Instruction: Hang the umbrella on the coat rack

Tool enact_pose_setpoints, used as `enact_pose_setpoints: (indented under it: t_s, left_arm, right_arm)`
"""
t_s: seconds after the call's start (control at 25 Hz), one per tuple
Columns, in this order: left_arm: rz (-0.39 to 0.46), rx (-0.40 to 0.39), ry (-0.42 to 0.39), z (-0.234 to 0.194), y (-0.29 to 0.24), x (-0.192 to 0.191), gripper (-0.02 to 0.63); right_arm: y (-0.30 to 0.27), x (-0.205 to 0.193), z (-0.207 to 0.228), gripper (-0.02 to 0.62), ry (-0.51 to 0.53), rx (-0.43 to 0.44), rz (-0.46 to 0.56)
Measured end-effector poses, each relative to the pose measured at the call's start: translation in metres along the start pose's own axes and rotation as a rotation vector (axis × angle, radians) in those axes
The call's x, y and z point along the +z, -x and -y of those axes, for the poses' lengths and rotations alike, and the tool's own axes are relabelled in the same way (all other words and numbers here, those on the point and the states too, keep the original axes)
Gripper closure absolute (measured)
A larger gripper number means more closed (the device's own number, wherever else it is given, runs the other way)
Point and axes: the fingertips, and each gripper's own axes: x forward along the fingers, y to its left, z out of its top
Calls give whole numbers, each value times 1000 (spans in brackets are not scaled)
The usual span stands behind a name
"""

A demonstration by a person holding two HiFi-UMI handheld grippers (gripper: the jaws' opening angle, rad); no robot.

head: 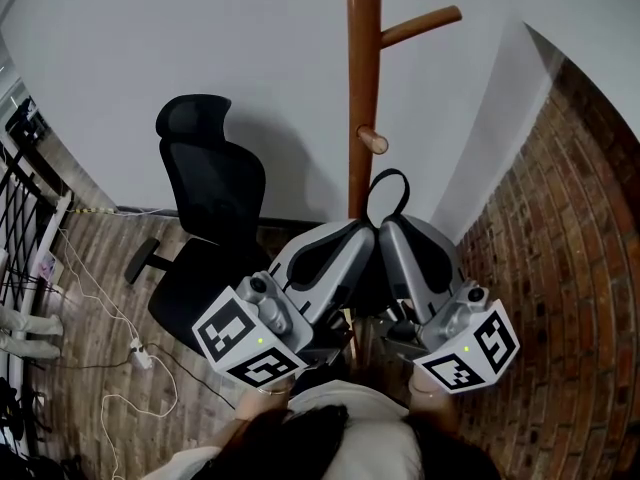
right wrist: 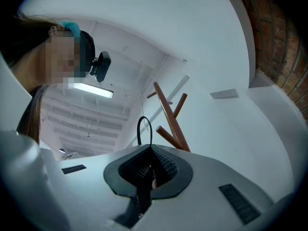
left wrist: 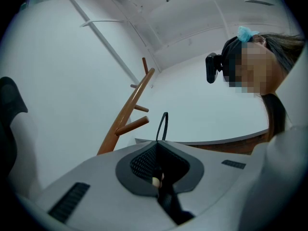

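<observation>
A wooden coat rack pole [head: 363, 88] stands against the white wall, with a short peg [head: 372, 140] facing me and a longer peg [head: 420, 26] higher up. My left gripper [head: 362, 230] and right gripper [head: 392, 230] are pressed side by side, pointing up at the pole. Both are shut on a black umbrella, most of it hidden between the jaws. Its black strap loop [head: 388, 194] sticks out above the fingertips, just below the short peg. The loop [left wrist: 163, 125] rises over the shut left gripper [left wrist: 157, 146], and the loop [right wrist: 144, 129] also shows over the right gripper [right wrist: 150, 150].
A black office chair [head: 205, 218] stands left of the rack. A brick wall [head: 565, 268] closes the right side. Cables and a power strip [head: 140, 353] lie on the wooden floor at left. A white wall [head: 200, 28] runs behind the rack.
</observation>
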Motion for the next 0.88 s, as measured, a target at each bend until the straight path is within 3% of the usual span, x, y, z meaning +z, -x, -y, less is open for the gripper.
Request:
enact_pose_setpoints:
  t_s: [0.48,0.88]
  left_arm:
    - [-13,2,34,-35,-19,8,595]
    - [-27,-28,46,-29,-20,8,595]
  right_arm:
    - [-30,-6,25,560,-10,-24,4]
    - [-25,-2,22,560,6,-51,17]
